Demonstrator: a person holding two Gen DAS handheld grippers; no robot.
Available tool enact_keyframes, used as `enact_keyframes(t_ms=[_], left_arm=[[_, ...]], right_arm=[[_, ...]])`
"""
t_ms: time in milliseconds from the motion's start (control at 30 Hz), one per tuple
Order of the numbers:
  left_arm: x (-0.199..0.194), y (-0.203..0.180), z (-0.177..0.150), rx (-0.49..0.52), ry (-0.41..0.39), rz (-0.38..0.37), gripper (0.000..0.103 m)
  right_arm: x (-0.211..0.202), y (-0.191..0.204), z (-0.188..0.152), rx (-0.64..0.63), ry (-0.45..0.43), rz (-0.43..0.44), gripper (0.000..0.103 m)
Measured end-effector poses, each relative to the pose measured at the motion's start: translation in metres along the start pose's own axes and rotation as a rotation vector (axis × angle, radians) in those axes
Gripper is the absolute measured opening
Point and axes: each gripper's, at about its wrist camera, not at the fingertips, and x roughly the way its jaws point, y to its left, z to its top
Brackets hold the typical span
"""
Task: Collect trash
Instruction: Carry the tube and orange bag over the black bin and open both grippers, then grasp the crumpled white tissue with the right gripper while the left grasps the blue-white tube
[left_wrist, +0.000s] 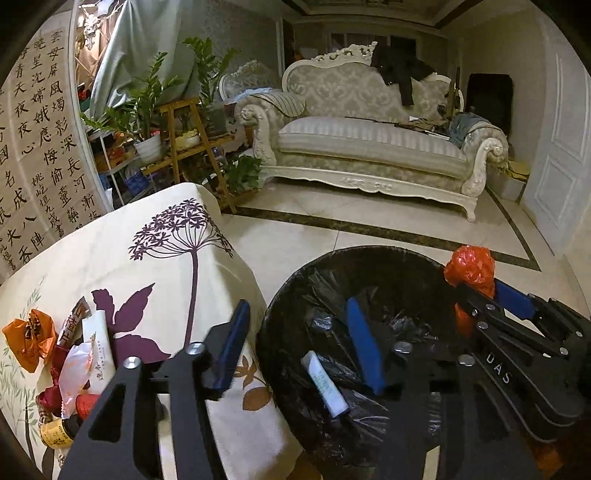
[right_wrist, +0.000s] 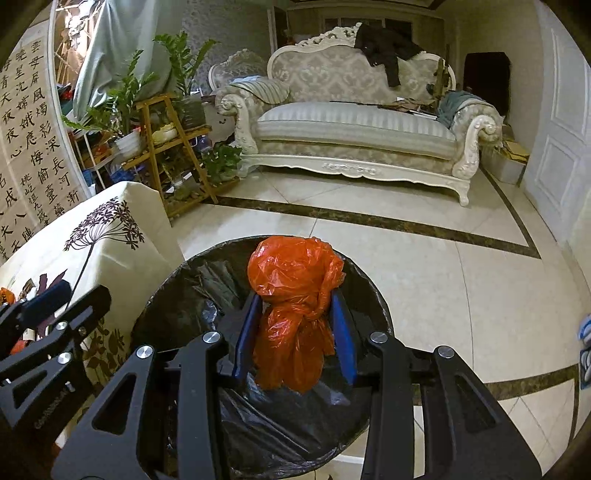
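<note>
While the right gripper (right_wrist: 295, 332) hangs over the black-lined trash bin (right_wrist: 373, 291), its blue pads are clenched on a knotted orange plastic bag (right_wrist: 295, 295), which bulges above the fingertips and sits over the bin's mouth. Beside it, the left gripper (left_wrist: 299, 343) stands released with nothing between its jaws, straddling the bin's near rim and the edge of the table with the floral cloth (left_wrist: 155, 258); a small white tube-like packet (left_wrist: 325, 384) lies loose on the black liner below it. More rubbish waits on the cloth at the left: a crumpled orange wrapper (left_wrist: 29, 339), white and red wrappers (left_wrist: 79, 365) and a small yellow-labelled bottle (left_wrist: 55, 432). The risks look modest but real. Light, slick film may cling to a pad when the jaws part and ride back out with the gripper, or catch the liner's rim and slide to the tiled floor (right_wrist: 424, 258). With both tools crowded over one opening, a hasty swing back to the table could knock them together or drag the loose liner off the bin
</note>
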Motion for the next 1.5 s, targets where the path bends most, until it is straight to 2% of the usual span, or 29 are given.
enact_keyframes(t_ms=[133,533,567,633,767,833,1167,1500], left_arm=[[-0.002,-0.001,0.001,0.000,-0.010,0.000,0.063],[-0.009,0.004,0.002,-0.011,-0.026,0.028,0.066],[-0.010,0.006,0.002,-0.015,-0.026,0.031,0.068],[-0.016,0.010,0.002,-0.026,-0.031,0.035,0.071],[-0.032,0.020,-0.001,-0.027,-0.057,0.051,0.073],[-0.041,0.026,-0.004,-0.030,-0.065,0.058,0.074],[-0.085,0.088,-0.028,-0.094,-0.082,0.154,0.076],[-0.126,0.168,-0.069,-0.192,-0.076,0.323,0.077]], right_arm=[[-0.001,-0.001,-0.001,0.001,-0.005,-0.005,0.046],[-0.010,-0.003,-0.005,0.013,-0.015,-0.025,0.049],[-0.012,-0.003,-0.006,0.014,-0.015,-0.029,0.056],[-0.016,0.001,-0.006,0.009,-0.016,-0.021,0.062],[-0.025,0.012,-0.013,-0.019,-0.010,-0.021,0.070],[-0.031,0.018,-0.017,-0.023,-0.008,-0.009,0.070],[-0.068,0.067,-0.033,-0.079,-0.015,0.090,0.070],[-0.098,0.142,-0.051,-0.199,-0.022,0.220,0.070]])
